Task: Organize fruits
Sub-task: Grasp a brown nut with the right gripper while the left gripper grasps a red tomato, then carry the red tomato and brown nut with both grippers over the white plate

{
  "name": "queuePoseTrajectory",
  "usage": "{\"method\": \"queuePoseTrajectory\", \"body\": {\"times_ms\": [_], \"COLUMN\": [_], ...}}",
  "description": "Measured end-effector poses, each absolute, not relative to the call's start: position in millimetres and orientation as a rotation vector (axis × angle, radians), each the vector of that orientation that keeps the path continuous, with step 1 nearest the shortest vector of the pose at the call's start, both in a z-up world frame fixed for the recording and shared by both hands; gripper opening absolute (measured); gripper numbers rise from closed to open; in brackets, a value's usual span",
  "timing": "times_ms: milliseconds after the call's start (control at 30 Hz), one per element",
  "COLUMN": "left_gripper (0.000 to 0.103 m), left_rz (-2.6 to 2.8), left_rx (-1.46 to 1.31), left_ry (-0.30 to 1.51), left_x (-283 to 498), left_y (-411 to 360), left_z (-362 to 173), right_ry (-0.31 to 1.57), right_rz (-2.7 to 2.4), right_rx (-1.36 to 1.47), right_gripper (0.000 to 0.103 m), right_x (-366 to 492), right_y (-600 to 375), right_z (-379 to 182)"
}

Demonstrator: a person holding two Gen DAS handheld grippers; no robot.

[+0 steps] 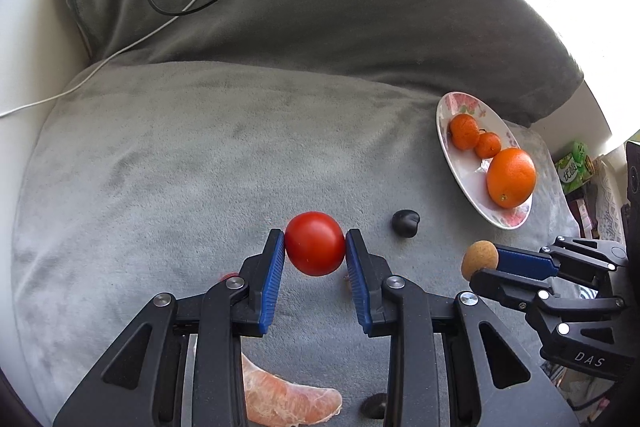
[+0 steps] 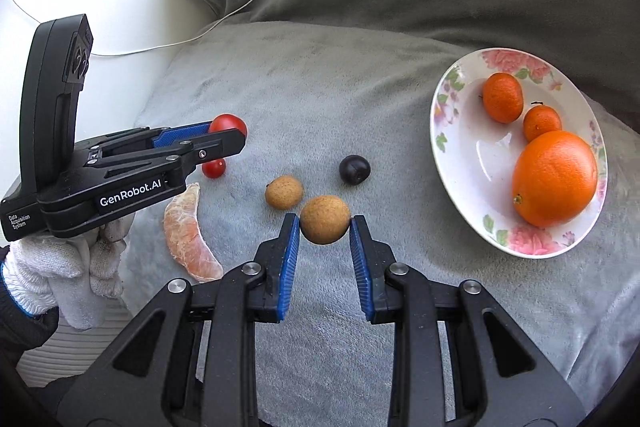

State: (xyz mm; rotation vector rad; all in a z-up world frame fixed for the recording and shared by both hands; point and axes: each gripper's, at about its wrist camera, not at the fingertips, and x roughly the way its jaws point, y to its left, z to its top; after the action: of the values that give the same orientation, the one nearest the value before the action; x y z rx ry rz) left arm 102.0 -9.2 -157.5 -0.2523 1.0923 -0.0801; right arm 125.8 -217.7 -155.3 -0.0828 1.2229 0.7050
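Grey cushion (image 1: 160, 167): tomato (image 1: 315, 243) between left hand-held gripper (image 1: 315, 255) pads.

A: How is the scene lit?

B: Bright daylight is admitted from the upper right, where the left wrist view is blown out to white. A glare patch is seen on the plate (image 2: 492, 155).

A: And sharpness?

B: The centre is rendered crisply. Straight lines are bent near the edges, and the corners are cut off by a dark fisheye rim. Shadows are kept soft.
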Motion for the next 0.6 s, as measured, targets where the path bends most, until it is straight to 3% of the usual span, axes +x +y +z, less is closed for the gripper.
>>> {"method": "queuePoseTrajectory", "body": {"times_ms": [600], "left_gripper": [0.029], "left_rz": [-0.197], "left_rx": [-0.223], "left_ry": [1.053], "left_x": [125], "left_y": [-69], "left_z": [-133], "right_ry": [1.144], "right_rz": [0.555], "right_rx": [0.018], "right_gripper": [0.027], "right_x": [166], "right_y": [-282], "right_z": [-127]}}
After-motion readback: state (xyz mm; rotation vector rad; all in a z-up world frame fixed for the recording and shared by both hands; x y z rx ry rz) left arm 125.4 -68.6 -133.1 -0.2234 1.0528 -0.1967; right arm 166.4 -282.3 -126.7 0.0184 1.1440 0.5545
